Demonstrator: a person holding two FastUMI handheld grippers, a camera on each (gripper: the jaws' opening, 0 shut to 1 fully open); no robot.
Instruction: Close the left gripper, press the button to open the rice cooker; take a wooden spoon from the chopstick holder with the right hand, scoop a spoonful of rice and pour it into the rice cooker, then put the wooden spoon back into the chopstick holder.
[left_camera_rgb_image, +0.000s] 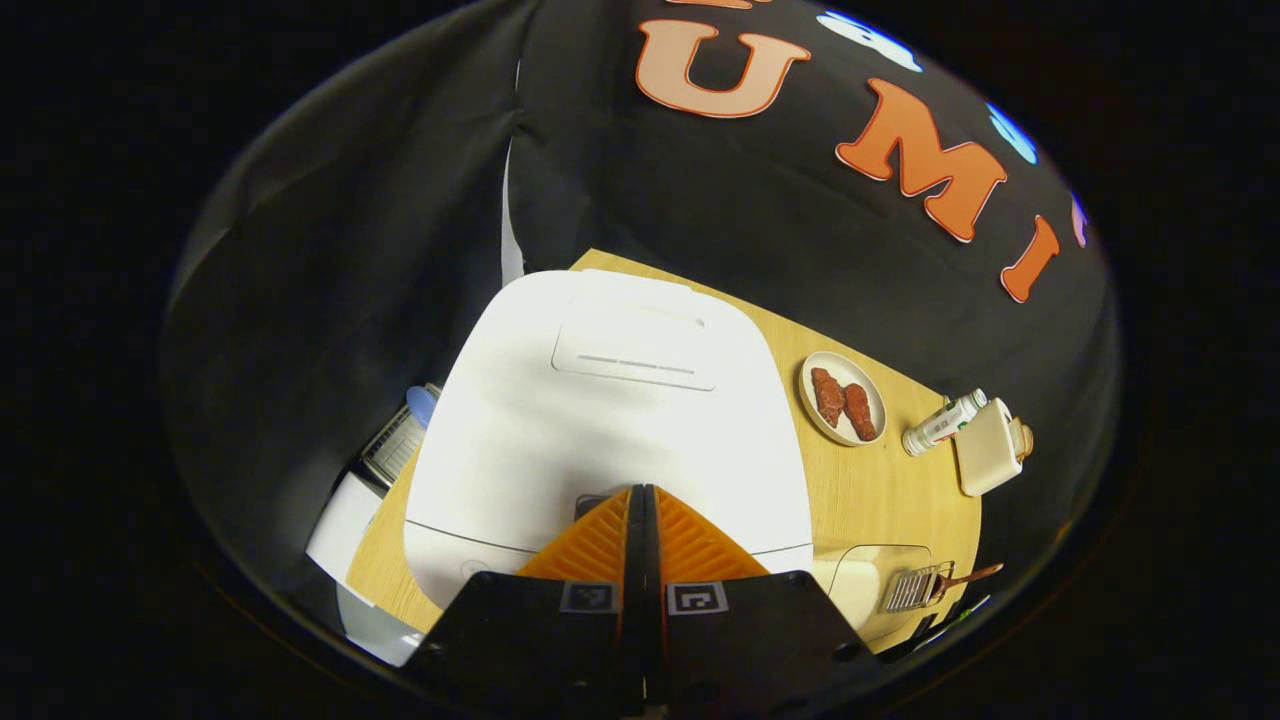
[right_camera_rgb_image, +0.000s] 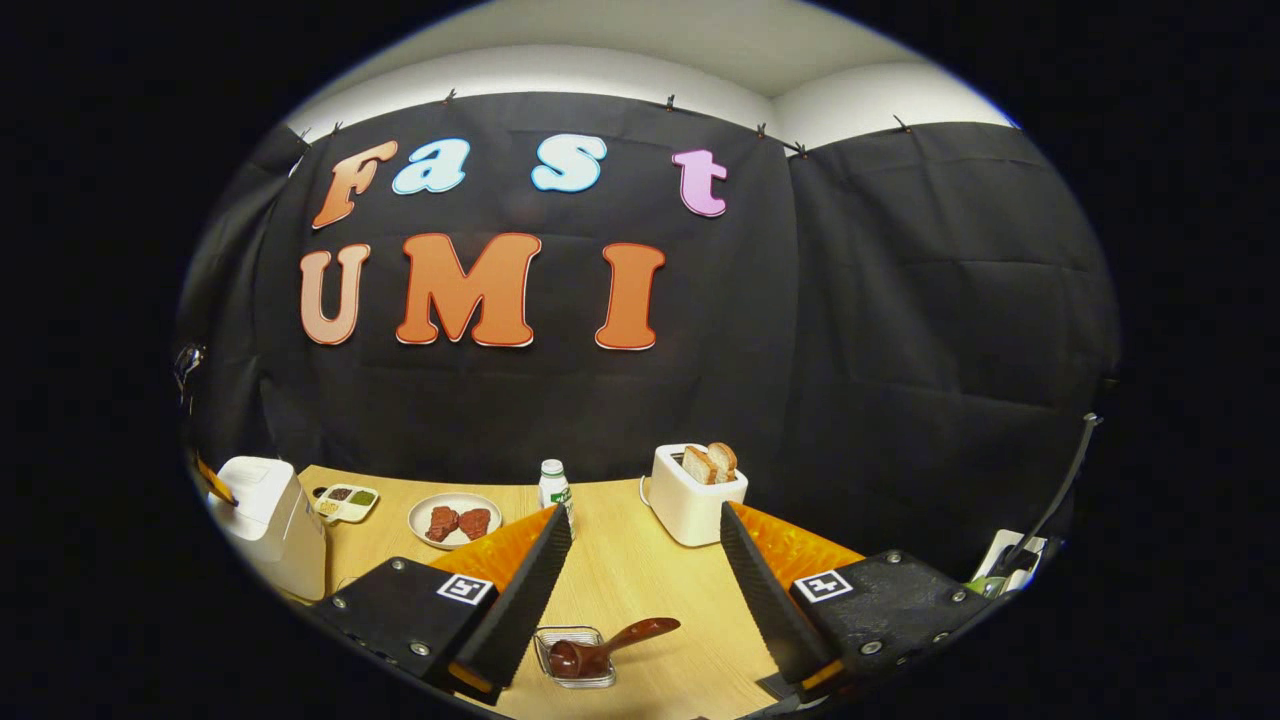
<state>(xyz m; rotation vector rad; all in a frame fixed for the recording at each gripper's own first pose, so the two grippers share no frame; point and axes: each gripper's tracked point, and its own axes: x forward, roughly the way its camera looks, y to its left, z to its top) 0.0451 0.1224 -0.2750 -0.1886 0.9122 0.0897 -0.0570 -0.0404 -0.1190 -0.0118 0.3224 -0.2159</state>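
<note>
The left gripper (left_camera_rgb_image: 640, 492), jaws closed into one blunt tip, hovers low-centre over the rice cooker (left_camera_rgb_image: 600, 420) lid's front edge to press its button, while the right gripper (right_camera_rgb_image: 645, 530), jaws open, frames the wooden spoon (right_camera_rgb_image: 600, 650) at bottom centre.

Both grippers: left gripper (left_camera_rgb_image: 645, 492) & right gripper (right_camera_rgb_image: 645, 545) w/ black housings, ribbed wedge fingers, square black-white marker tags; screws on right's housing.
</note>
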